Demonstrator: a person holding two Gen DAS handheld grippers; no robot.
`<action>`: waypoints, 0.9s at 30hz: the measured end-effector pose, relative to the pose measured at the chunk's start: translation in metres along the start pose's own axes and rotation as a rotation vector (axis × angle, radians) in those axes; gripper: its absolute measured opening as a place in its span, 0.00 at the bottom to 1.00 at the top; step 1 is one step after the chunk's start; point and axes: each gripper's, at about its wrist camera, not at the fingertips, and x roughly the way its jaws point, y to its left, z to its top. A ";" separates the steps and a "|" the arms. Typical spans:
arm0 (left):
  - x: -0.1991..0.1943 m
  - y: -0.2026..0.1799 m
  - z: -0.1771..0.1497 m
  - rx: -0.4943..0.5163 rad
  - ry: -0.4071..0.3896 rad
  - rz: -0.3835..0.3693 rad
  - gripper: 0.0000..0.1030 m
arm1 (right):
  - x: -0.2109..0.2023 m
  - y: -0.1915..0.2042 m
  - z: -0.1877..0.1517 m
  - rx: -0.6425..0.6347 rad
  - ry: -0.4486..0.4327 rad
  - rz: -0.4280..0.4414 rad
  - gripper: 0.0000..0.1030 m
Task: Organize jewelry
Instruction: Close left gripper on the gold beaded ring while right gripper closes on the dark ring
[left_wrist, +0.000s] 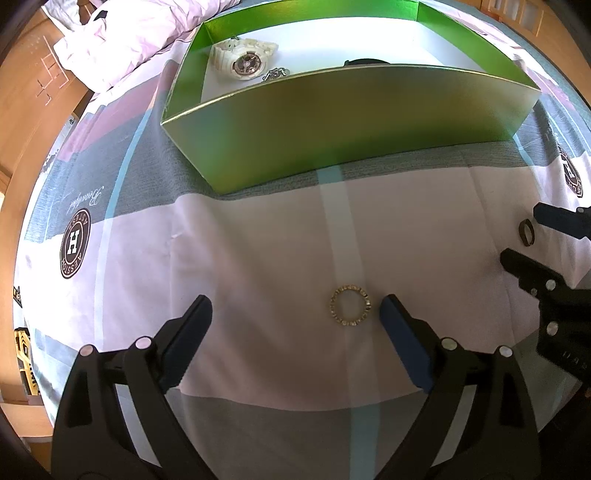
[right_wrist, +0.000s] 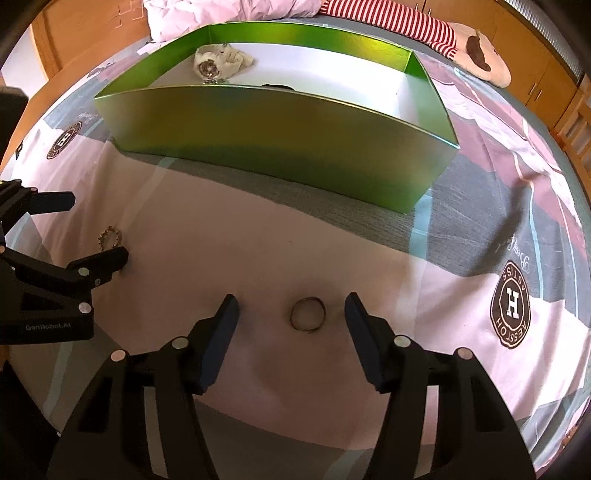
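Note:
A gold studded ring (left_wrist: 350, 305) lies flat on the bed sheet between the wide-apart fingers of my left gripper (left_wrist: 295, 306), close to the right finger and untouched. A plain dark band (right_wrist: 307, 314) lies between the fingers of my right gripper (right_wrist: 291, 306), also untouched; the jaws stand apart on both sides of it. The left wrist view shows that band (left_wrist: 526, 232) beside the right gripper (left_wrist: 524, 236). In the right wrist view the studded ring (right_wrist: 109, 239) sits by the left gripper (right_wrist: 99, 229). A green box (left_wrist: 332, 122) behind holds a white watch (left_wrist: 243, 57).
The box also holds a small silver piece (left_wrist: 275, 74) and a dark item (left_wrist: 365, 62) half hidden by its front wall. A crumpled pink duvet (left_wrist: 140, 33) lies behind the box. A striped plush toy (right_wrist: 454, 40) rests at the back right. Wooden furniture surrounds the bed.

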 end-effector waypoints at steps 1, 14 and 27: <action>0.000 0.000 0.000 0.000 0.000 0.000 0.91 | 0.000 -0.002 0.000 0.008 0.006 0.013 0.52; -0.008 -0.003 0.001 0.004 -0.035 -0.037 0.86 | -0.002 0.002 -0.001 0.023 -0.046 0.044 0.22; -0.004 -0.008 0.001 0.012 -0.032 -0.081 0.75 | 0.001 0.002 0.002 0.034 -0.054 0.046 0.45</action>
